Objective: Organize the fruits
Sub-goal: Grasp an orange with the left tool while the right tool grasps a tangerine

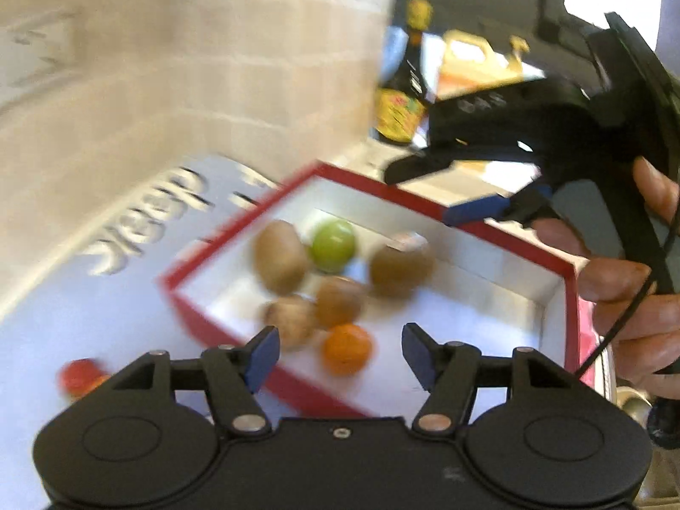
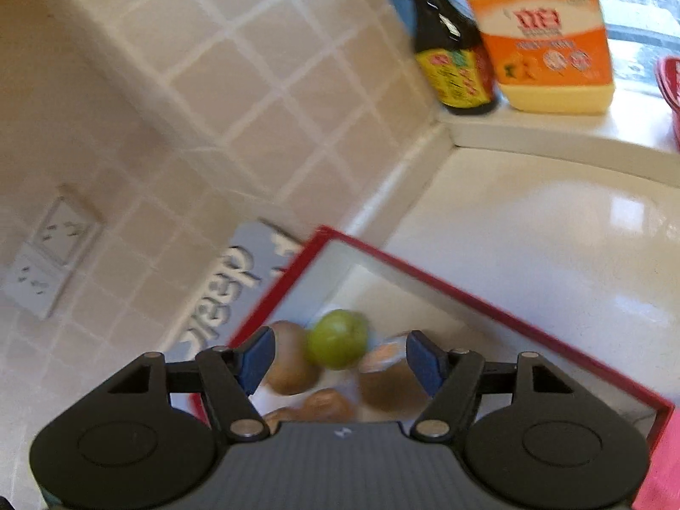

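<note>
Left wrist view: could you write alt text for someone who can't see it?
A red-rimmed box holds brown kiwis, a green fruit and an orange. The open left gripper hovers over it; the hand-held right gripper is at upper right.

Glossy white counter; matt tile wall; paperboard box.

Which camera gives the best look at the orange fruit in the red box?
The left wrist view: the orange fruit lies unobstructed in the red box. In the right wrist view it does not show, hidden behind that gripper's body.
</note>
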Tool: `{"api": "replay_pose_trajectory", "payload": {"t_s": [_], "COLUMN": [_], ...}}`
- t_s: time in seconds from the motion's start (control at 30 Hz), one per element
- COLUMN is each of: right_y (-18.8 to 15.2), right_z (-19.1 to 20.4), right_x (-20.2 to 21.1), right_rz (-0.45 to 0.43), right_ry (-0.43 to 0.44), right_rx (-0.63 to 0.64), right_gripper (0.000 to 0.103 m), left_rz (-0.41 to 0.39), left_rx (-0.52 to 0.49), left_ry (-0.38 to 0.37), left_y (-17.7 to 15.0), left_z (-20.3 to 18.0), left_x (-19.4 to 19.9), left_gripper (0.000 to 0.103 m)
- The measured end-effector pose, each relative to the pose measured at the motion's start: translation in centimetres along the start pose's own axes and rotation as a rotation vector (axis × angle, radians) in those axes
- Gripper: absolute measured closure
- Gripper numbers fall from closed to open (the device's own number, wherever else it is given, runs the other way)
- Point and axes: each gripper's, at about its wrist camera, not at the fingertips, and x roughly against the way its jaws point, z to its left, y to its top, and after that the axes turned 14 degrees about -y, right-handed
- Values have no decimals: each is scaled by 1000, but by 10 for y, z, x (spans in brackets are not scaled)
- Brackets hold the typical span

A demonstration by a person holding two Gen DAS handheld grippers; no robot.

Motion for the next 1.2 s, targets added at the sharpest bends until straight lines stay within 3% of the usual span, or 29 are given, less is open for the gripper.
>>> {"api": "replay_pose_trajectory", "payload": {"t_s": [0.13,0.27,0.47,0.67,0.87,1.2], "right_y": [-12,-39,-101,-156,-175,-183], "right_z": [29,64,120,150,159,164], "right_x": [28,51,54,25,-1,-34], "right_rz": [-23,-20,56,181,223,242], "right_ry": [66,134,181,160,112,84], "right_rx": [77,185,390,516,591,650], "right_gripper": [32,32,33,36,36,39], "left_rz": [-103,-176,-115,-105,-90,-40], "left_rx": [51,165,371,527,642,658], "left_ry": [114,195,323,196,77,24], "left_y": [-12,-31,-63,-88,-102,-101], "left_z": [22,59,110,136,153,168], "left_x": [63,114,135,118,90,52], "left_gripper": [27,27,30,34,35,38]}}
